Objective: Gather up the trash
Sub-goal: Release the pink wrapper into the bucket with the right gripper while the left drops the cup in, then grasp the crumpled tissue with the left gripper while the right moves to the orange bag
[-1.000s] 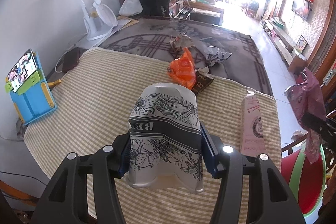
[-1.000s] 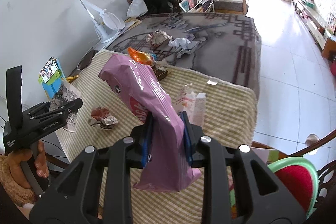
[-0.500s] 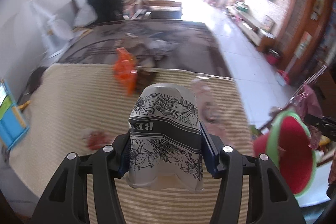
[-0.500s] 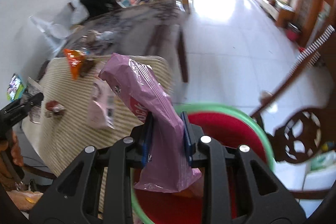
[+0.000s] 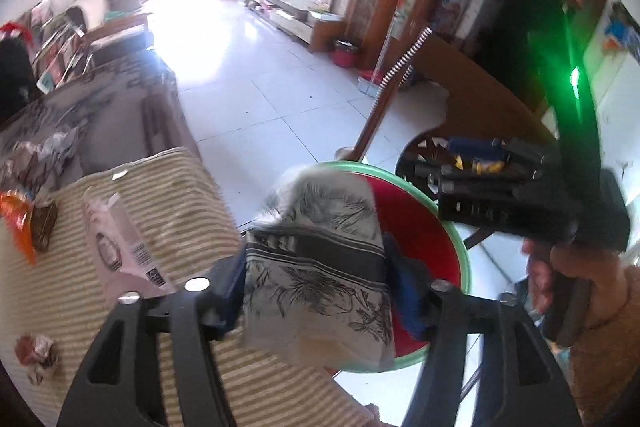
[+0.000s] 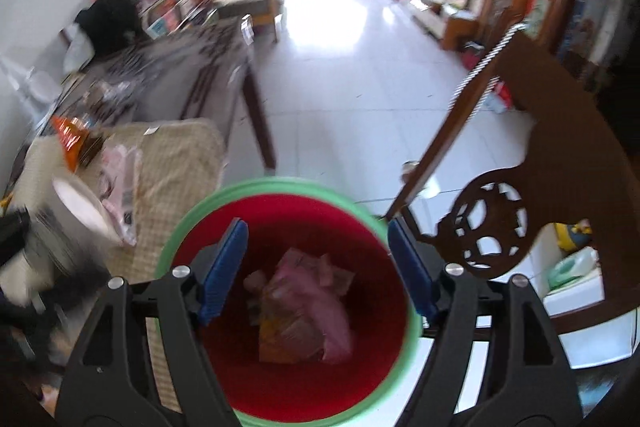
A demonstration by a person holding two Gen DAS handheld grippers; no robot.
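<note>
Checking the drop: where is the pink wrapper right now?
In the right wrist view, the pink wrapper lies at the bottom of the red bin, between the right gripper's opening jaws, clear of both pads.

Bucket (image 6: 188,227): stood on floor, just right of the surface (image 6: 180,163).
Wrapper (image 6: 304,311): lay in bucket.
Cup (image 5: 320,263): hung over bucket rim.
Chair (image 6: 560,155): right of bucket.
</note>
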